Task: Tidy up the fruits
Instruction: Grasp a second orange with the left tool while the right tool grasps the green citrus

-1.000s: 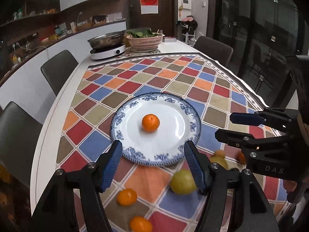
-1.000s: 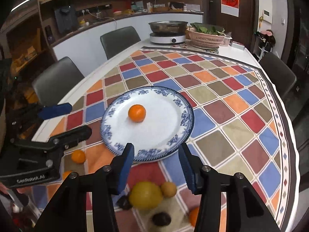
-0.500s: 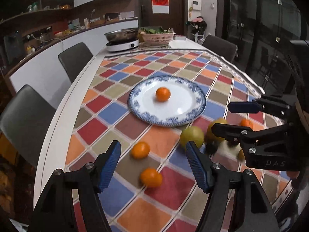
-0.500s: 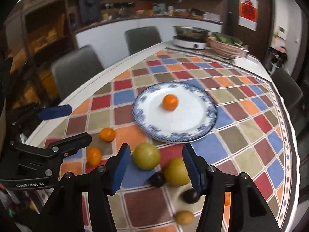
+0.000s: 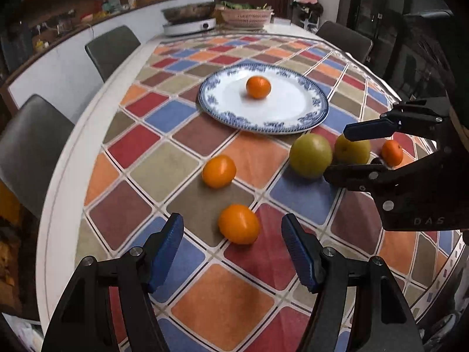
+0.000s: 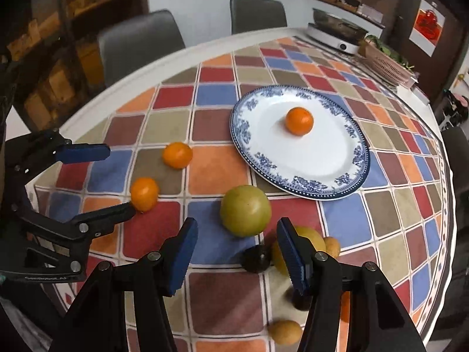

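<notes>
A blue-rimmed white plate (image 5: 310, 117) (image 6: 346, 176) holds one orange (image 5: 258, 87) (image 6: 299, 121). On the checked cloth lie two oranges (image 5: 239, 223) (image 5: 219, 171), shown also in the right wrist view (image 6: 144, 193) (image 6: 177, 155), and a green fruit (image 5: 310, 155) (image 6: 245, 210). A yellow-green fruit (image 5: 353, 149) (image 6: 310, 236) lies behind the right gripper's finger. My left gripper (image 5: 233, 252) (image 6: 117, 180) is open, just short of the nearest orange. My right gripper (image 6: 236, 249) (image 5: 348, 152) is open, close before the green fruit.
Small brown fruits (image 6: 285, 332) (image 6: 331, 247), a dark fruit (image 6: 256, 258) and another orange (image 5: 392, 153) lie near the right gripper. Grey chairs (image 5: 112, 48) stand along the left table edge. A pan on a cooker (image 5: 189, 19) and a basket (image 5: 246, 17) stand at the far end.
Both grippers have pulled back from the plate toward the near table edge and dropped lower. The loose fruits now lie right in front of the open fingers. Nothing was taken hold of.
</notes>
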`<state>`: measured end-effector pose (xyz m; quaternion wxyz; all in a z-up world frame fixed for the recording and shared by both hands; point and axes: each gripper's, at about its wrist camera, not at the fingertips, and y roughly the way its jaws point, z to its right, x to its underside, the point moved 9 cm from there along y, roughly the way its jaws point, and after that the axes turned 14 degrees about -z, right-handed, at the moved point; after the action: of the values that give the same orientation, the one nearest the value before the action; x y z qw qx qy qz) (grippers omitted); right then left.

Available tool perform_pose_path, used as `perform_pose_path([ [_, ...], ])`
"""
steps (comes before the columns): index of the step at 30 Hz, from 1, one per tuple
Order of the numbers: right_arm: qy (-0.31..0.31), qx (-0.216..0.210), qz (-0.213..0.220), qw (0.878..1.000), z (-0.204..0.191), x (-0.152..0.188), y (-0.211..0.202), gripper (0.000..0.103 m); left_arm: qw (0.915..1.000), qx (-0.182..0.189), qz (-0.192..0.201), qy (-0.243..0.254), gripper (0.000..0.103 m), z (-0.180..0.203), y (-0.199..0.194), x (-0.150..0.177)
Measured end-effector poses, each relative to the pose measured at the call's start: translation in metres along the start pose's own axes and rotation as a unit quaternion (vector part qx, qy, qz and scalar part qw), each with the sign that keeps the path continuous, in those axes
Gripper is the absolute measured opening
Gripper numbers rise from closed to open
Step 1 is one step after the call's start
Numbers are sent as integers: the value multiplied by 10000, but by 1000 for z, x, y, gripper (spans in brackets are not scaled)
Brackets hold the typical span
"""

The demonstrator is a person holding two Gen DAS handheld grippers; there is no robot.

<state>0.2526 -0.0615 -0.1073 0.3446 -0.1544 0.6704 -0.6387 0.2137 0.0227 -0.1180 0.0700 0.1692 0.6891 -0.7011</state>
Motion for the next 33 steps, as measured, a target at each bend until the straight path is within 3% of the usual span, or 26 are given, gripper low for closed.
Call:
perform_pose_path([
  [6, -174, -46, -327, 9993, -1, -8, 18, 57, 9992, 353, -196, -46, 61, 0, 17, -1],
  [16, -302, 29, -578, 9979, 3, -17, 40, 57, 9978, 413, -512, -60, 48, 3, 40, 2],
  [21, -321, 83, -663, 9972, 7, -18, 48, 56, 9976, 436, -520, -98, 36, 3, 43, 1],
  [24, -278, 7, -699, 9972, 7, -19, 52, 51, 9975, 457, -525, -116, 36, 3, 43, -1],
  [33, -29, -87, -440, 9990, 9, -18, 44, 50, 9988, 376, -296, -101, 36, 3, 28, -7],
])
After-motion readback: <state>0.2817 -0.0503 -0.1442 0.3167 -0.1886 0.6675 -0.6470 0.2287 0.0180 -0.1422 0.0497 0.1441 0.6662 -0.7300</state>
